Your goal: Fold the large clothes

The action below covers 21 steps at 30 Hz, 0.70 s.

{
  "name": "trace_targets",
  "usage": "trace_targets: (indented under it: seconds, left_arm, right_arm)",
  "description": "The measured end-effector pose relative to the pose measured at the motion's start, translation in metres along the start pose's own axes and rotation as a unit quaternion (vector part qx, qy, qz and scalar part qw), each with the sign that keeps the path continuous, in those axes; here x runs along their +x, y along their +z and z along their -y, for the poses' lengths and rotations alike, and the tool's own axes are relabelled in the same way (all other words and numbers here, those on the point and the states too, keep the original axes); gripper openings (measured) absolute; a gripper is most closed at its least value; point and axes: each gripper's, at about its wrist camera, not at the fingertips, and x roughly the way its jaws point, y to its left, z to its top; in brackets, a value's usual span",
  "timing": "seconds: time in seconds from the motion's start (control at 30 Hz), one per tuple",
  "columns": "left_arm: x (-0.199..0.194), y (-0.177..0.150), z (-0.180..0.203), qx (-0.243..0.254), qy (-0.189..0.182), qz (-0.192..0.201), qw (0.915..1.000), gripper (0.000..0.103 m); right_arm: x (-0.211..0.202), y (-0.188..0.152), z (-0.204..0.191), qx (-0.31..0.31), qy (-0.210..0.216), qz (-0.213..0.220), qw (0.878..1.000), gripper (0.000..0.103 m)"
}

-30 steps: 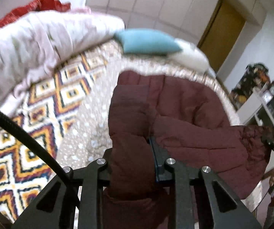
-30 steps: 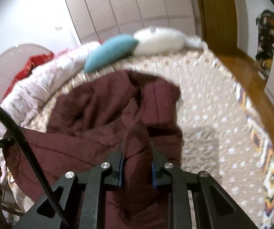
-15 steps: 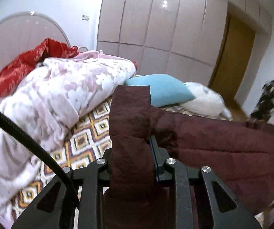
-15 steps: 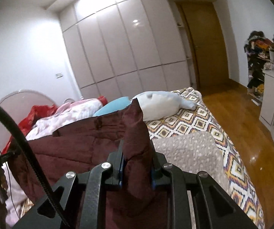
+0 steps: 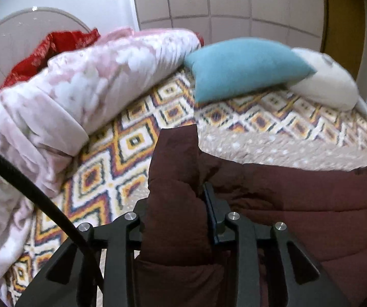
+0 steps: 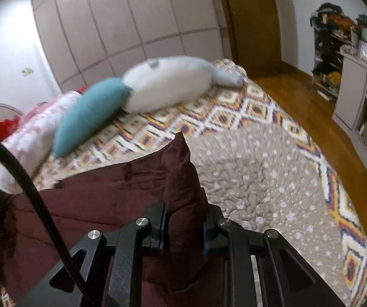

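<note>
Left wrist view: half a second ago the maroon padded jacket hung raised before the wardrobe; now it sits lower, over the bed and its patterned cover, near the blue pillow and pink floral quilt. The left gripper pinches a thick fold of the jacket, its jaws having just been opening slightly, cloth between them.

Right wrist view: the camera has tipped down from the wardrobe toward the bed's spotted brown blanket. The right gripper grips a fold of jacket, whose body spreads leftward.
</note>
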Motion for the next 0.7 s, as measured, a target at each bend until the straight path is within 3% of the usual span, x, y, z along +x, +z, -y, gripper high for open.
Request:
trace_targets:
  seconds: [0.2,0.3,0.37,0.5,0.7]
  left_arm:
    - [0.058,-0.018,0.007,-0.007,0.009,-0.014,0.9998,0.053]
    - [0.069,-0.018,0.003,-0.022,0.009,-0.023,0.9994,0.068]
    - [0.066,-0.016,-0.005,-0.038,0.003,-0.029,0.9989,0.073]
    - [0.039,-0.013,-0.021,-0.045,-0.030,-0.031,0.9981,0.073]
    - [-0.057,-0.023,-0.062,-0.085,-0.061,0.018,0.9944,0.072]
  right_arm:
    - [0.075,-0.026,0.018,0.014,-0.014,-0.049,0.999,0.023]
    - [0.090,-0.033,0.021,0.019,-0.024,-0.048,0.998,0.033]
    - [0.093,-0.032,0.028,0.039,-0.027,-0.051,0.998,0.046]
    - [0.069,-0.022,0.038,0.062,-0.022,-0.040,0.997,0.053]
    - [-0.033,-0.001,0.040,0.057,-0.027,0.028,0.998,0.056]
